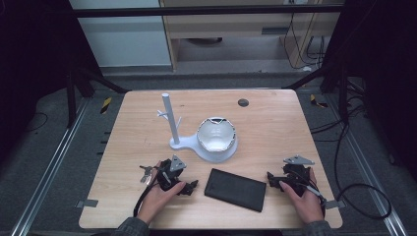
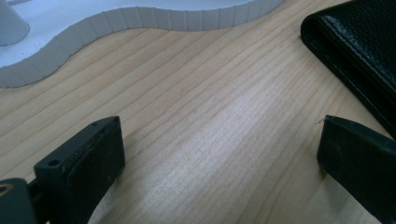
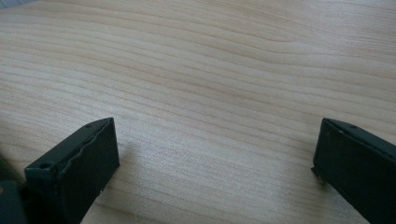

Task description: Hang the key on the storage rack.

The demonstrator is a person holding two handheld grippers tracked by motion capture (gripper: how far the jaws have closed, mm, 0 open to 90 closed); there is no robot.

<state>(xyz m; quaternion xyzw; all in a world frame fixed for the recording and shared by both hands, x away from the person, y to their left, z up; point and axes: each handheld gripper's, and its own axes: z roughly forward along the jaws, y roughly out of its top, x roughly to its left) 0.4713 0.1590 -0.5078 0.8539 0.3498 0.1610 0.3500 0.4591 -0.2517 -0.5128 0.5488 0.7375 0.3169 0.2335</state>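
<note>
Right now both tools rest low on the table with jaws spread wide and nothing between them. The left gripper sits just beside the near-left end of the black case, whose stitched corner shows beyond the right-hand jaw in the left gripper view. The right gripper lies just off the case's far-right end. The case lies flat between the two, its long axis running left to right and slanting toward the person at the right end. Both are close; the left looks slightly nearer, I judge. Beyond the case stands a white stand carrying a pale, dark-rimmed object that I cannot identify. Whether the case has a lid or a seam is not visible.
</note>
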